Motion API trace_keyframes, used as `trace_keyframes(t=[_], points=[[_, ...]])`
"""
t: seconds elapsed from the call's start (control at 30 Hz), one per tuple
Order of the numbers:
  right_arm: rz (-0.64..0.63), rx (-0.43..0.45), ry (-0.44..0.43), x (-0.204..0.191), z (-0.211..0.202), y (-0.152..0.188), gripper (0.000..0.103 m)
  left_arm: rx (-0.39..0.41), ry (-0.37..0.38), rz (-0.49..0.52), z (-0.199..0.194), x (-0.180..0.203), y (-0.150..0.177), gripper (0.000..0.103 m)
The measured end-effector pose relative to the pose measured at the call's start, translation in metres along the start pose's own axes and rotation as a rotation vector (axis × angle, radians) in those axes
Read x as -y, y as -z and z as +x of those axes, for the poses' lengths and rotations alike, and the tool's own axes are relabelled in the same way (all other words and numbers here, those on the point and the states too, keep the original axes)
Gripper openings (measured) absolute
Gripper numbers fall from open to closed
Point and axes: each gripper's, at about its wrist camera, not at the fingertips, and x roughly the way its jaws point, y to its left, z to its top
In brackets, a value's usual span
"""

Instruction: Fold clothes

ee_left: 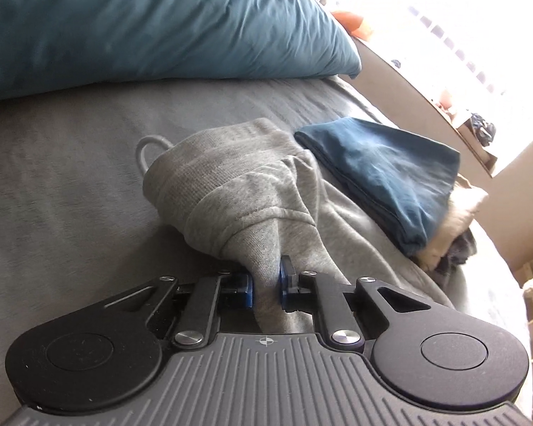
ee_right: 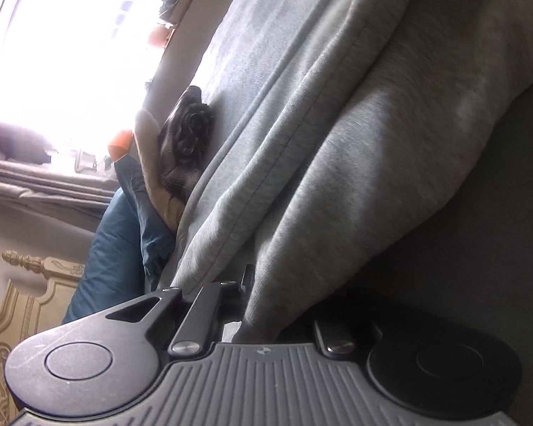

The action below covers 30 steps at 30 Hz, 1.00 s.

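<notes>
A light grey sweat garment (ee_left: 238,184) lies bunched on the grey bed sheet (ee_left: 60,184), its drawcord looping out at the left. My left gripper (ee_left: 266,280) is shut on a pinched fold of it, the blue pads (ee_left: 247,289) pressing the cloth from both sides. In the right wrist view the same grey garment (ee_right: 337,142) hangs in long folds over my right gripper (ee_right: 263,305). That gripper is shut on the cloth, and its right finger is hidden under the fabric.
A big teal pillow (ee_left: 152,21) fills the far side of the bed. A folded blue garment (ee_left: 387,174) tops a stack with white and dark pieces by the bed's right edge. A dark bundle (ee_right: 188,138), teal cloth (ee_right: 124,241), a bright window and an ornate headboard (ee_right: 25,301) show at left.
</notes>
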Motion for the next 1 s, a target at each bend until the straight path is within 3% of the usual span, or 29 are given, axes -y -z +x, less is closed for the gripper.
trace_keyframes(t=[0.17, 0.4, 0.57, 0.73, 0.8, 0.9, 1.0], points=[[-0.075, -0.079, 0.031, -0.005, -0.032, 0.007, 0.008, -0.072, 0.021, 0.056, -0.04, -0.02, 0.014, 0.011], [-0.194, -0.286, 0.129, 0.001, -0.082, 0.04, 0.008, -0.173, 0.019, 0.073, -0.105, -0.058, 0.042, 0.011], [-0.222, -0.345, 0.162, 0.011, -0.104, 0.057, 0.008, -0.262, 0.0, 0.078, -0.124, -0.081, 0.065, 0.013], [-0.143, -0.4, 0.19, 0.038, -0.094, 0.059, 0.016, -0.318, 0.013, 0.058, -0.115, -0.095, 0.07, 0.019], [-0.139, -0.417, 0.193, 0.038, -0.097, 0.057, 0.027, -0.321, 0.023, 0.088, -0.124, -0.097, 0.07, 0.024], [-0.224, -0.447, 0.227, 0.024, -0.108, 0.059, 0.042, -0.318, 0.021, 0.173, -0.144, -0.097, 0.072, 0.034], [-0.334, -0.471, 0.255, 0.006, -0.124, 0.066, 0.043, -0.288, 0.016, 0.26, -0.165, -0.1, 0.071, 0.034]])
